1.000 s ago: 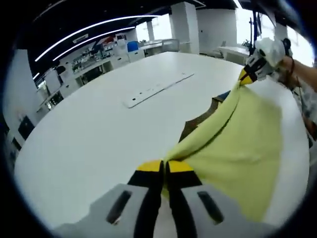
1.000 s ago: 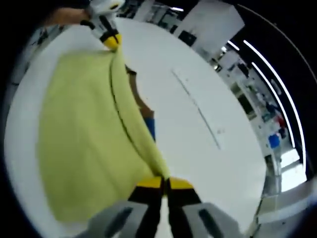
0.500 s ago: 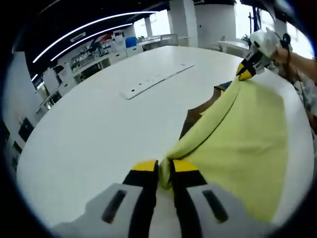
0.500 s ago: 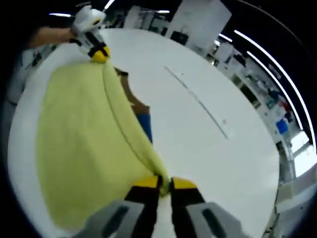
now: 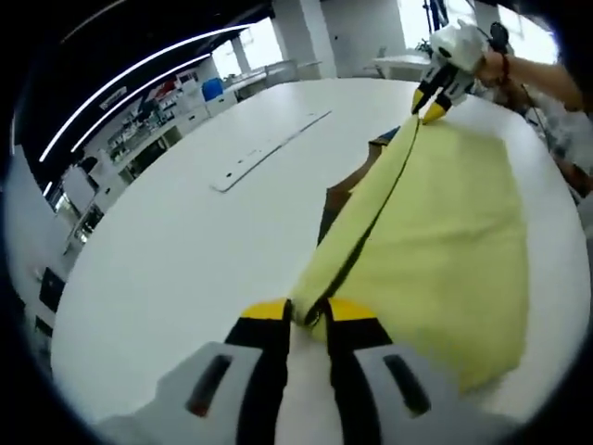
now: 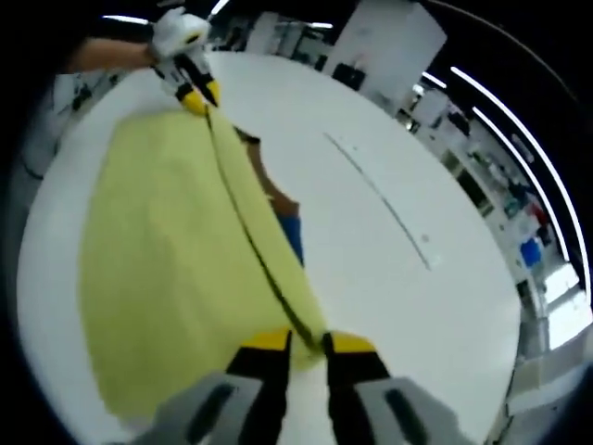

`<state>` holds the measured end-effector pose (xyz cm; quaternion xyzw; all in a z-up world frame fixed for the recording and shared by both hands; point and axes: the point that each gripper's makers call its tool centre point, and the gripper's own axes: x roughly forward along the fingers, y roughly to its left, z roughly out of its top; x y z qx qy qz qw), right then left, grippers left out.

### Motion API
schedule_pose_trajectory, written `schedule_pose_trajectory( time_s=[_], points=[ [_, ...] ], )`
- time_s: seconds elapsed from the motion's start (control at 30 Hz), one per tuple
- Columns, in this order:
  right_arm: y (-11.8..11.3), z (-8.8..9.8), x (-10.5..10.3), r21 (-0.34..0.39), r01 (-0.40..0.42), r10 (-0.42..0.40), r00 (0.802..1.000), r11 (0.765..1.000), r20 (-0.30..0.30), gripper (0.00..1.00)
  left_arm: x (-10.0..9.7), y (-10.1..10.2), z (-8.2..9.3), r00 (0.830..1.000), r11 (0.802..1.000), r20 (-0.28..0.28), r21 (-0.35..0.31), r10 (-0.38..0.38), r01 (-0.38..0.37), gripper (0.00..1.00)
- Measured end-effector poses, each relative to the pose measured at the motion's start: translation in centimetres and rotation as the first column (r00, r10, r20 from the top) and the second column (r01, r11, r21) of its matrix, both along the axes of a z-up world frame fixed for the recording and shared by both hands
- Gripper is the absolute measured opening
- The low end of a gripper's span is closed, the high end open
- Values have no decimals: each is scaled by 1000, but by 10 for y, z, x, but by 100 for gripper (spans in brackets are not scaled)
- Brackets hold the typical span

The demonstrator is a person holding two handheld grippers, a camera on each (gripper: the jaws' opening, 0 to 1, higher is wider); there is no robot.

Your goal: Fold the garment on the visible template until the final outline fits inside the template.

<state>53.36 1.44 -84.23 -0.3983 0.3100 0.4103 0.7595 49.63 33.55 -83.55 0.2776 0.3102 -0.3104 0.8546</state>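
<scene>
Fingers [image 5: 269, 320] of left gripper [image 5: 298, 313] and right gripper [image 6: 304, 341] pinching opposite ends of yellow garment's [image 5: 445, 232] folded edge, stretched taut over white worktop [image 5: 185, 241]. Best kept level, lowered evenly toward 3 o'clock, covering brown template [image 5: 341, 190] without wrinkling.

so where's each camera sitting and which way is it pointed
Left gripper view: rides the left claw, looking along the raised edge of the pale yellow fabric garment toward the right claw; a forearm shows behind that claw.
Right gripper view: rides the right claw, looking back along the same edge toward the left claw, with a forearm behind it.
Shared: the yellow garment, the brown and blue template peeking out beneath it, the round white table and its long white strip.
</scene>
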Motion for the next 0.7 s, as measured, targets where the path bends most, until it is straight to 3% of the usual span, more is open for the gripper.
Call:
schedule_pose_trajectory(
  time_s=[0.07, 0.27, 0.4, 0.47, 0.53, 0.6, 0.7],
  points=[
    [0, -1, 1, -8, -2, 2, 1000, 1000, 0, 4, 3, 2, -4, 1000, 1000, 10, 27, 12, -12, 9],
    [-2, -3, 6, -12, 14, -13, 1000, 1000, 12, 0, 14, 3, -1, 996, 997, 43, 17, 72, -72, 5],
    [-4, 12, 18, 52, 85, -88, 994, 995, 63, 0, 20, 5, 16, 987, 989, 78, -45, 143, -139, 5],
    [-4, 20, 22, 101, 128, -135, 988, 987, 69, 1, 22, 9, 21, 978, 977, 68, -95, 197, -191, 7],
    [-5, 23, 25, 135, 162, -171, 983, 978, 60, 6, 22, 6, 30, 973, 965, 67, -155, 223, -210, 11],
    [-5, 24, 24, 184, 204, -212, 977, 962, 24, 17, 19, 8, 33, 962, 941, 35, -219, 272, -258, 17],
    [-2, 24, 17, 278, 290, -279, 957, 916, -77, 34, 13, 5, 37, 954, 900, -26, -324, 299, -291, 27]
  ],
)
